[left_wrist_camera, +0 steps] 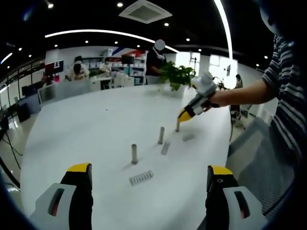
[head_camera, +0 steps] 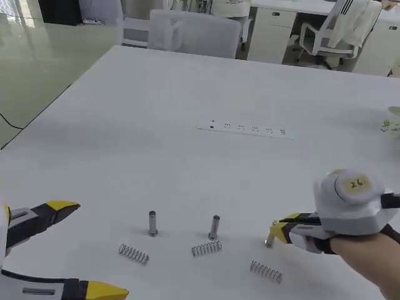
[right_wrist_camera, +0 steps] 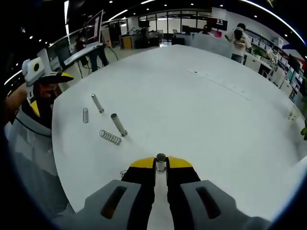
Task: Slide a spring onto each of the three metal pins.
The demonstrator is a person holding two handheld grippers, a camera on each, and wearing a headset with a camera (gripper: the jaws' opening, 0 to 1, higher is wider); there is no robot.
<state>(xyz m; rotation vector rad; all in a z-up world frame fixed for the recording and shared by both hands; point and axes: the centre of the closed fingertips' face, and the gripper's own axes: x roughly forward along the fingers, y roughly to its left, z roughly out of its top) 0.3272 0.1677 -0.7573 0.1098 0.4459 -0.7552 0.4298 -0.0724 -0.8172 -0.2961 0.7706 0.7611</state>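
Two metal pins stand upright on the white table, one to the left and one in the middle. My right gripper is shut on the third pin, which is held upright near the table top. Three springs lie flat in front of the pins: left spring, middle spring, right spring. My left gripper hovers open at the near left with nothing between its fingers, and it faces the row of pins.
A white power strip lies across the middle of the table, well behind the pins. A small object sits at the right edge. Office chairs stand along the far side. Bare table surface surrounds the parts.
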